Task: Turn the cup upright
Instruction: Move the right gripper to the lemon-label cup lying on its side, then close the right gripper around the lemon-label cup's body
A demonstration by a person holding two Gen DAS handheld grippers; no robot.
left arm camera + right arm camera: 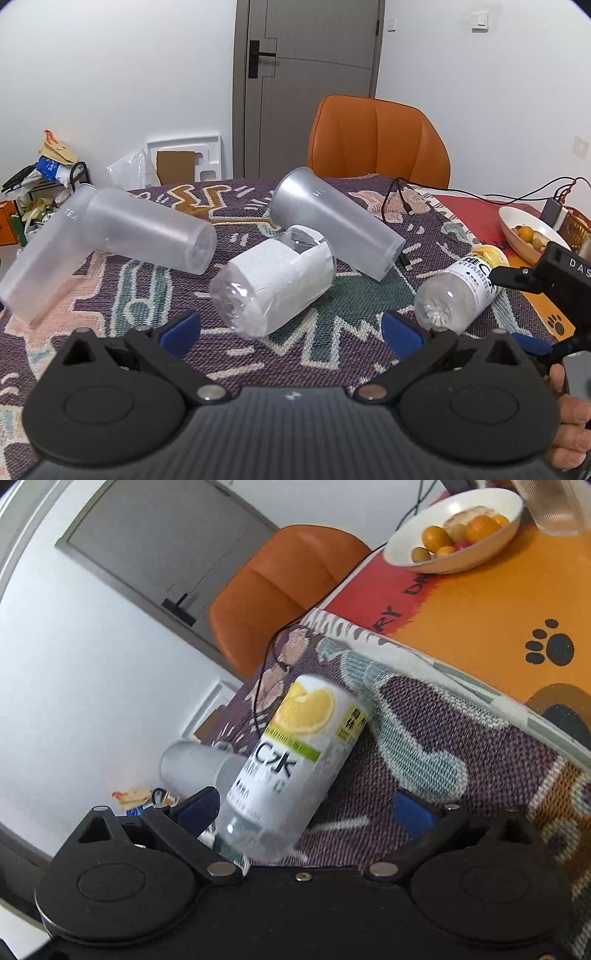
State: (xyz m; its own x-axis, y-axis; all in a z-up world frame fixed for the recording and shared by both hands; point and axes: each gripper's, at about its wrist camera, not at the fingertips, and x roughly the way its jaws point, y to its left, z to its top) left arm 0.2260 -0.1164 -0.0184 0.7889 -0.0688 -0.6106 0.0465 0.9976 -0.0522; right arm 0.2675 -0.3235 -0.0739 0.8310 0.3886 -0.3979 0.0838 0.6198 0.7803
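Several containers lie on their sides on the patterned cloth. A frosted cup (332, 225) lies at the middle back, mouth facing away; it also shows in the right wrist view (192, 768). Two frosted cups (110, 240) lie crossed at the left. A paper-wrapped clear cup (273, 284) lies just ahead of my open, empty left gripper (291, 328). A lemon-label bottle (461, 291) lies at the right. My right gripper (306, 808) is open, its jaws on either side of the bottle's (295, 760) base without closing on it.
A white bowl of fruit (528, 229) stands at the right on an orange mat (498, 620). A black cable (399, 206) runs across the cloth behind the cups. An orange chair (376, 144) stands behind the table.
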